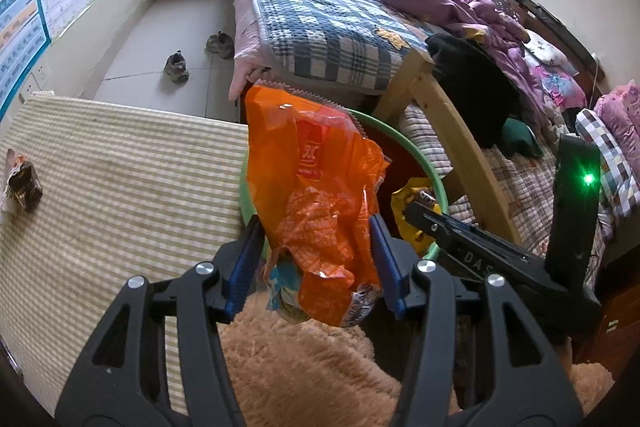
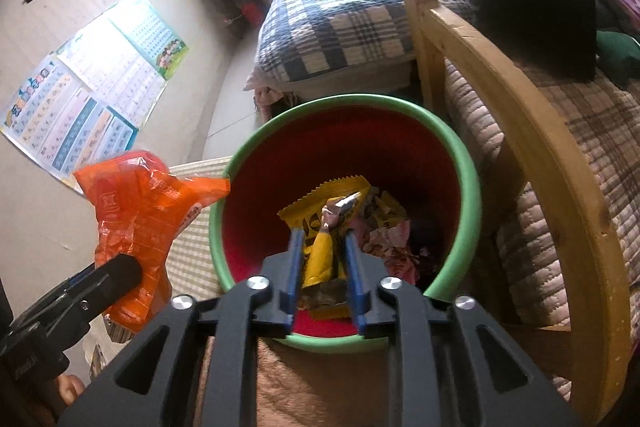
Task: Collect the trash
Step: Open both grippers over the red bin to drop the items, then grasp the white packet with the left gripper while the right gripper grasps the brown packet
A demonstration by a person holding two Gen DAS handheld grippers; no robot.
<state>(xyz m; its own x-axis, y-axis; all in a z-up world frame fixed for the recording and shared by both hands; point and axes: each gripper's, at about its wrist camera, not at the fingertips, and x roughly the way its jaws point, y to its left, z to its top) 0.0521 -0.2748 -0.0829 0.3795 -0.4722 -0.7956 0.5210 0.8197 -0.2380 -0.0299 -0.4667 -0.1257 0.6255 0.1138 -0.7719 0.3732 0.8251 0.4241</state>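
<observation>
Left gripper (image 1: 316,259) holds a crumpled orange snack bag (image 1: 320,187) between its blue pads, jaws about half open on the bulky wrapper. In the left wrist view the bag hangs over the near left rim of the bin, partly above the striped tabletop (image 1: 120,167).

Right gripper (image 2: 322,259) stands over the bin mouth with its jaws a little apart. A yellow wrapper (image 2: 320,251) lies between the pads; whether the pads press on it cannot be told.

Scene items, largest to smallest:

1. Bed (image 1: 320,27), far side, with a blue plaid quilt and a purple cover; its wooden frame (image 2: 520,131) runs just right of the bin.
2. Striped tabletop, left of the bin.
3. Fuzzy tan fabric (image 1: 300,367), near edge, below the left gripper.
4. Bin (image 2: 468,179), green rim and red inner wall, between tabletop and bed frame. It contains crumpled wrappers.
5. Orange snack bag, at the bin's left rim.
6. Shoes (image 1: 176,67), two, on the floor at far left, beside the bed.
7. Yellow wrapper, within the bin opening.
8. Small dark wrapper (image 1: 24,187), on the tabletop at far left, well apart from the bin.
</observation>
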